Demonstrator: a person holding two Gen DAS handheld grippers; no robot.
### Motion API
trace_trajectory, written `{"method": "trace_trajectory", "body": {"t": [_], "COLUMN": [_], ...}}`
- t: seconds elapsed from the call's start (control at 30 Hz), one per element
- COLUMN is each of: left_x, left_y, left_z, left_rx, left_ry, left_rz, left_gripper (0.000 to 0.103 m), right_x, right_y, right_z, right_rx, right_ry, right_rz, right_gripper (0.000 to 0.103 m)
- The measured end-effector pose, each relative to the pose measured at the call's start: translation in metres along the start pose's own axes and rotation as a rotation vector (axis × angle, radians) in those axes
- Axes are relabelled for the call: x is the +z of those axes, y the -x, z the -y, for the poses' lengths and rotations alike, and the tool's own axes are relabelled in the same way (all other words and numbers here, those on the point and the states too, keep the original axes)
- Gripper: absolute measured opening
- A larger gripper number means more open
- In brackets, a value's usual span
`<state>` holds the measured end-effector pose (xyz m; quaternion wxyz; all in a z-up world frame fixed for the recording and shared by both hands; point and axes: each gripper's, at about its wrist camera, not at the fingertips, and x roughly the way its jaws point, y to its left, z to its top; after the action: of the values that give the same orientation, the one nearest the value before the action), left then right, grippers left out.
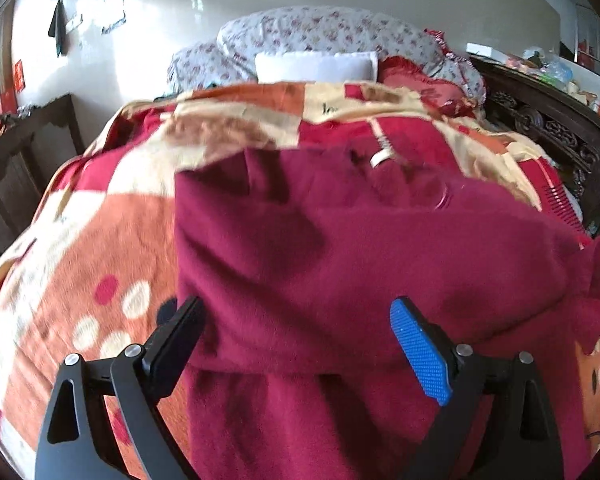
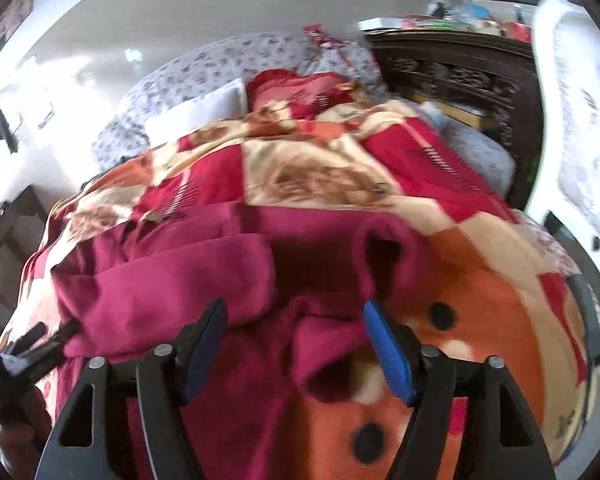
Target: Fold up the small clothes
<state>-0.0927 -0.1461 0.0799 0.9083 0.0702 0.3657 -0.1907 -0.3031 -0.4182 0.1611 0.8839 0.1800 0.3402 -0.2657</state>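
Dark red cloth [image 1: 340, 260] lies right under both grippers, spread on the bed's patchy blanket [image 1: 80, 240], its long side running left to right. Left gripper [image 1: 296, 344] hangs over its thick middle, fingers spread wide, pinching nothing. Right gripper [image 2: 294, 344] sits nearer the loose right edge, fingers spread too.

Maroon garment [image 1: 360, 248] – soft matt fleece-like cloth; blanket [image 1: 100, 248] plush; headboard [image 1: 548, 128] dark carved wood, w/ sheen.
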Motion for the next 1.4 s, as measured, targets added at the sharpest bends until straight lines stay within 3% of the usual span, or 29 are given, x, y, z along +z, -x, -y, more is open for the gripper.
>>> {"method": "trace_trajectory", "body": {"t": [0.2, 0.27, 0.33, 0.4, 0.6, 0.67, 0.7, 0.73, 0.8, 0.93, 1.07, 1.1, 1.13, 1.27, 1.4], "left_x": [0.016, 0.017, 0.014, 0.011, 0.001, -0.001, -0.001, -0.002, -0.002, -0.004, -0.006, -0.006, -0.006, -0.007, -0.007], "left_y": [0.001, -0.006, -0.013, -0.022, -0.038, -0.041, -0.041, -0.041, -0.04, -0.044, -0.047, -0.048, -0.047, -0.049, -0.048], "left_z": [0.016, 0.027, 0.036, 0.045, 0.051, 0.05, 0.05, 0.049, 0.047, 0.044, 0.044, 0.044, 0.044, 0.045, 0.045], "left_rx": [-0.053, -0.062, -0.062, -0.063, -0.063, -0.064, -0.066, -0.067, -0.071, -0.08, -0.081, -0.081, -0.081, -0.076, -0.076], "left_ry": [0.006, -0.008, -0.023, -0.042, -0.042, -0.038, -0.036, -0.034, -0.026, -0.012, -0.014, -0.015, -0.015, -0.019, -0.021], "left_rz": [0.004, -0.012, -0.025, -0.05, -0.094, -0.104, -0.106, -0.106, -0.103, -0.116, -0.126, -0.125, -0.128, -0.127, -0.126], "left_gripper": [0.093, 0.093, 0.093, 0.093, 0.093, 0.093, 0.093, 0.093, 0.093, 0.093, 0.093, 0.093, 0.093, 0.093, 0.093], "right_x": [-0.009, -0.012, -0.015, -0.02, -0.038, -0.042, -0.043, -0.043, -0.037, -0.018, -0.001, 0.0, -0.001, -0.013, -0.037], "right_y": [-0.003, -0.007, -0.01, -0.01, -0.03, -0.044, -0.053, -0.056, -0.044, -0.005, 0.022, 0.024, 0.025, 0.037, 0.05], "right_z": [0.05, 0.06, 0.066, 0.061, 0.018, 0.009, 0.006, 0.006, 0.015, 0.034, 0.052, 0.058, 0.063, 0.092, 0.128], "right_rx": [-0.071, -0.053, 0.023, 0.083, 0.145, 0.125, 0.085, 0.064, 0.049, -0.149, -0.514, -0.641, -0.692, -0.678, -0.595], "right_ry": [-0.086, -0.117, -0.173, -0.179, -0.048, 0.011, 0.065, 0.089, 0.097, 0.18, 0.353, 0.413, 0.433, 0.371, 0.26], "right_rz": [-0.042, -0.061, -0.083, -0.092, -0.166, -0.172, -0.178, -0.182, -0.137, -0.005, 0.12, 0.15, 0.157, 0.133, 0.028], "right_gripper": [0.081, 0.081, 0.081, 0.081, 0.081, 0.072, 0.037, 0.016, 0.014, 0.012, 0.011, 0.011, 0.011, 0.011, 0.012]}}
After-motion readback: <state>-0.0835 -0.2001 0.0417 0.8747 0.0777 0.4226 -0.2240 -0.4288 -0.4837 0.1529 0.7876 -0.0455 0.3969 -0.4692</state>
